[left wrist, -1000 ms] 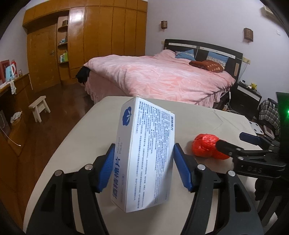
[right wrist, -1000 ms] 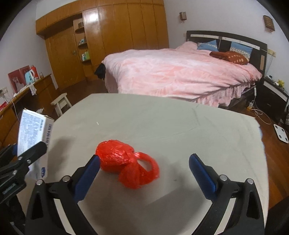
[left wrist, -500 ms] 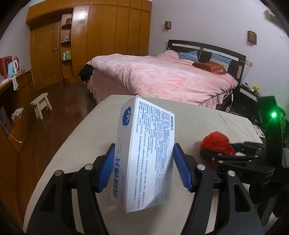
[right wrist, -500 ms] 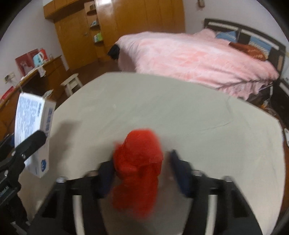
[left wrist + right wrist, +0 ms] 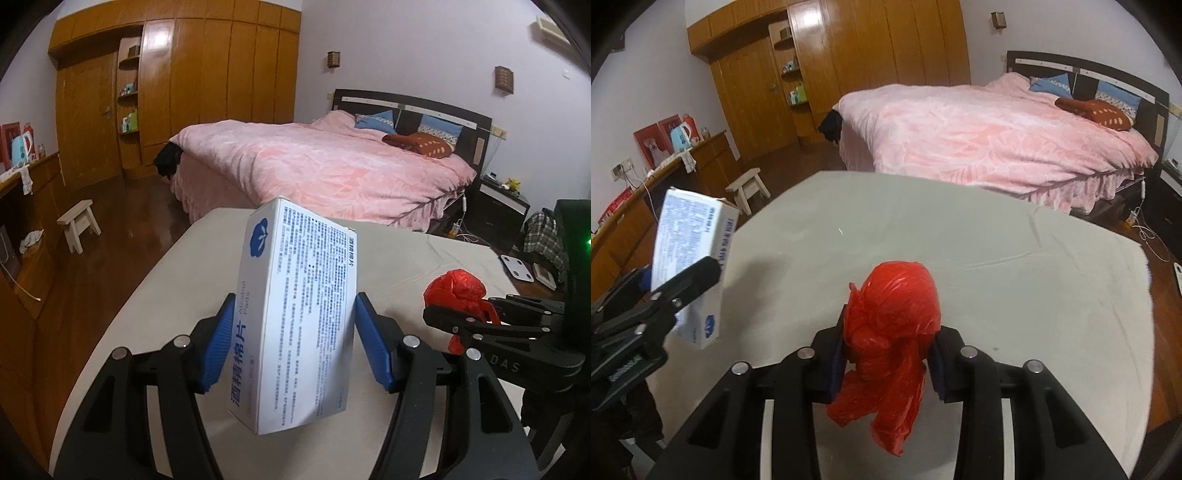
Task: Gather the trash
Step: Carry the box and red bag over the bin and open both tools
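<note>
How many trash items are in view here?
2: a white box held in the left gripper, a red bag in the right gripper. None show on the table.

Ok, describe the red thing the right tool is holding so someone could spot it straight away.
Start at the grey table in front of the pink bed. Above its near edge the right tool pinches a crumpled red plastic bag. Its neighbour, the white box, is rigid and printed; the bag is soft, glossy, plain.
</note>
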Demonstrator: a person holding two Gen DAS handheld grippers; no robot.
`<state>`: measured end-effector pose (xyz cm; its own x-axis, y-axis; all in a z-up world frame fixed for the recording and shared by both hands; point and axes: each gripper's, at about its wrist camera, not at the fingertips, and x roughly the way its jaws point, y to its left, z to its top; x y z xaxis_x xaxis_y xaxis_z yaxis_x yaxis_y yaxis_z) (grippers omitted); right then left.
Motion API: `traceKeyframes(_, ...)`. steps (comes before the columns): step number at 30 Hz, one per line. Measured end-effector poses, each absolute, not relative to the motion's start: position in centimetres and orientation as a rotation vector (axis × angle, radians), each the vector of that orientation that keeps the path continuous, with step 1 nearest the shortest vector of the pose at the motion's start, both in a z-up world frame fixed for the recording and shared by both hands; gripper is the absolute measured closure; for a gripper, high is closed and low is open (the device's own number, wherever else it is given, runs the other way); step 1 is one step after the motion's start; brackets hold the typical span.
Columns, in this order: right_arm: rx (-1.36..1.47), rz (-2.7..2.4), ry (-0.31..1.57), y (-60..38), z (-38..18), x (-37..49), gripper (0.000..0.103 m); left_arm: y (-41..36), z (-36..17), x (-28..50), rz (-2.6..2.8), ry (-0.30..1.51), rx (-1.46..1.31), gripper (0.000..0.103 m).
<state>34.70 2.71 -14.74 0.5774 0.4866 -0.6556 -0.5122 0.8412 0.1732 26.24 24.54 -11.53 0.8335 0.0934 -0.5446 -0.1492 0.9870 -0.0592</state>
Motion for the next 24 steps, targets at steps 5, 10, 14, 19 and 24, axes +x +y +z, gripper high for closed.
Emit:
traceKeyframes(5,-0.004,0.565,0.712,0.4,-12.7,33.2,0.066,22.5,-10.4,25.5,0.097,0.555,-0.092,0.042)
traceKeyframes(10,0.009,0.54,0.666,-2.0,-10.5,31.7,0.066,20.5,-9.3,24.4,0.066,0.541,-0.103,0.042)
traceKeyframes(14,0.03,0.524,0.635,-4.2,-8.9,30.4,0.066,18.4,-8.1,23.7,0.036,0.532,-0.099,0.042)
traceKeyframes(19,0.037,0.506,0.6,-6.6,-7.4,28.0,0.066,15.8,-6.6,22.6,0.005,0.524,-0.102,0.042)
traceKeyframes(24,0.059,0.481,0.58,-9.4,-6.2,26.1,0.066,13.0,-5.3,21.3,-0.03,0.506,-0.096,0.042)
